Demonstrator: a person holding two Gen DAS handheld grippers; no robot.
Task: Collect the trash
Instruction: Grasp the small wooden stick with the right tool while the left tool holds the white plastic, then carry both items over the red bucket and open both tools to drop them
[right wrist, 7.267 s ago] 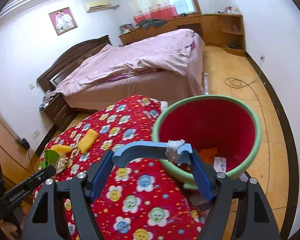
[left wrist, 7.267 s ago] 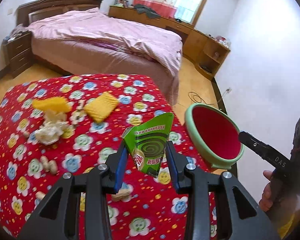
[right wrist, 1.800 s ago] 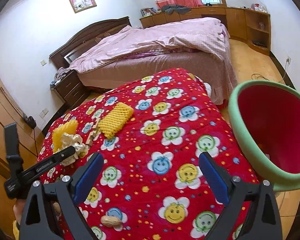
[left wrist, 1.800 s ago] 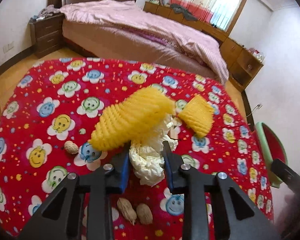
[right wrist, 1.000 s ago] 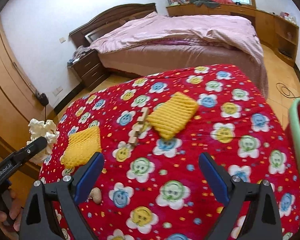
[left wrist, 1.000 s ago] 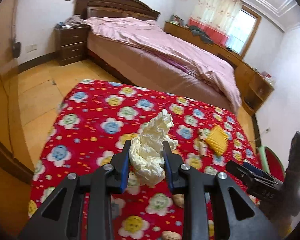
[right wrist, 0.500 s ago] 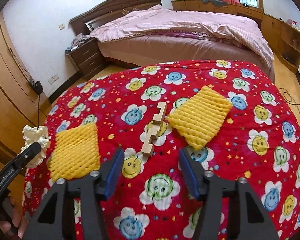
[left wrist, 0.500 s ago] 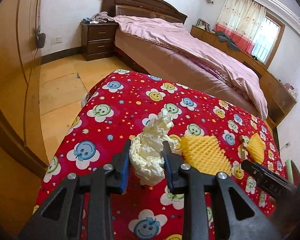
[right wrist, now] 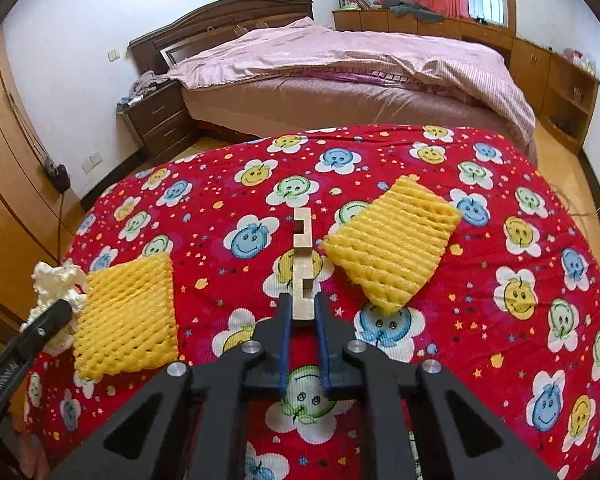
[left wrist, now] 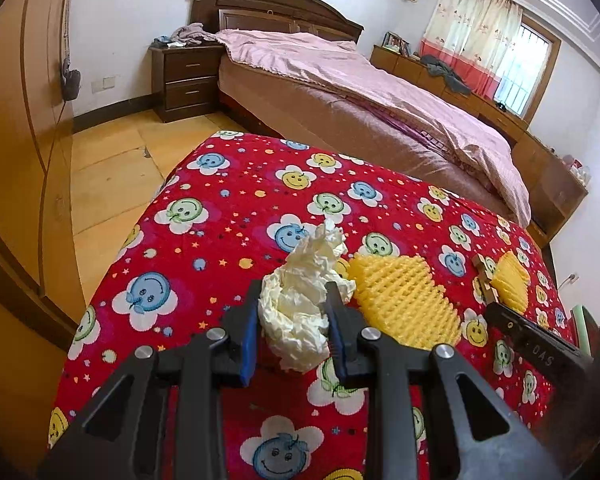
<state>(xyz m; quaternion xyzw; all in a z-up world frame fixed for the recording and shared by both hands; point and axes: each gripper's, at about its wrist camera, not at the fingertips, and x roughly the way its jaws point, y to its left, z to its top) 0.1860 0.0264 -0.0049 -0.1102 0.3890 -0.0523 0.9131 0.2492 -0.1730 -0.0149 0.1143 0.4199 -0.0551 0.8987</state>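
Wooden strip (right wrist: 302, 268) now pinched by right gripper (right wrist: 302, 320) (wide apart a second ago); crumpled tissue (left wrist: 300, 312) clamped in left gripper (left wrist: 293, 320), both bin-ready.

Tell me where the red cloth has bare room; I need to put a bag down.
Free: the far stretch of the red cloth toward the bed, and the near right beyond the right foam net. Crowded: the middle, where the wooden strip lies between that net and the left foam net, beside the crumpled paper.
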